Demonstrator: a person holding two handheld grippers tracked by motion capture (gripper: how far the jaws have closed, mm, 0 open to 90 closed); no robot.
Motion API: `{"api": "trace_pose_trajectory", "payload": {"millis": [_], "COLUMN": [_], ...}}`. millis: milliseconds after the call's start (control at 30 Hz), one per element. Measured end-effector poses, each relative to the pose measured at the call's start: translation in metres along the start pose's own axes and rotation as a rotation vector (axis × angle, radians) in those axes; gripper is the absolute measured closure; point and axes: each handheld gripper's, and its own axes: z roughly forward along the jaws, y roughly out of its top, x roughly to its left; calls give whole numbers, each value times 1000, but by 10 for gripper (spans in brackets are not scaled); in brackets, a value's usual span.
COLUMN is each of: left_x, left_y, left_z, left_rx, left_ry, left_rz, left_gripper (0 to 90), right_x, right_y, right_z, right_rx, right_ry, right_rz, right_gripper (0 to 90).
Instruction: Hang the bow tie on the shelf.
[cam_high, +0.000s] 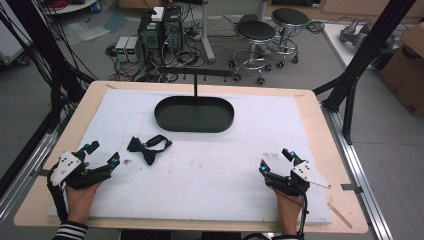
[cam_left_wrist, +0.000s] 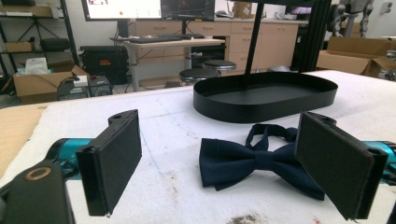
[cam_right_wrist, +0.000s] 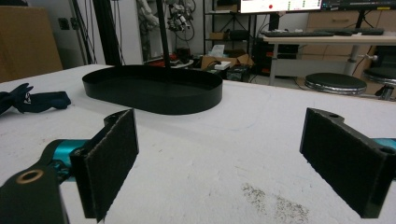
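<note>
From above, the two hands sit closest, resting on the white padded sheet (cam_high: 210, 150) at the near edge of the wooden table (cam_high: 320, 130). The left gripper (cam_high: 102, 153) has its jaws spread wide and aimed at the bow tie (cam_high: 147, 147), which lies flat just beside it, so that hand looks set to take it. The right gripper (cam_high: 274, 160) is spread too, parked well apart on bare sheet, probably waiting its turn. Behind the tie stands an oval black tray (cam_high: 194, 114) with a thin post and crossbar rising from it, likely where the tie should end up.

In the left gripper view, the two square foam-faced pads (cam_left_wrist: 114, 161) frame the bow tie (cam_left_wrist: 254, 161) without touching it. The tie is dark navy cloth, soft and matte, its strap looped behind the knot. The tray (cam_left_wrist: 266, 100) beyond is thin, smooth metal with a low upright wall.

In the right gripper view, the pads (cam_right_wrist: 112, 156) stand apart over nothing but fuzzy white sheet with a dusting of dark crumbs. The tray (cam_right_wrist: 154, 91) lies ahead and the bow tie (cam_right_wrist: 32, 100) sits far off to the side.
</note>
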Motion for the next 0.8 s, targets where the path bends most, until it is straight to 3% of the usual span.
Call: {"api": "trace_pose_trajectory", "payload": {"millis": [133, 667, 800], "left_x": [0, 0, 0], "left_y": [0, 0, 1], "left_z": [0, 1, 3], "left_rx": [-2, 4, 33], "left_ry": [-4, -9, -5], "left_rz": [1, 4, 2], "left_gripper": [153, 156, 156], "right_x": [-1, 0, 0], "right_y": [0, 0, 0], "right_z": [-1, 0, 0], "right_rx": [-3, -4, 0], "right_ry": [2, -3, -4], "right_rz": [15, -4, 4], "right_gripper": [106, 106, 106]}}
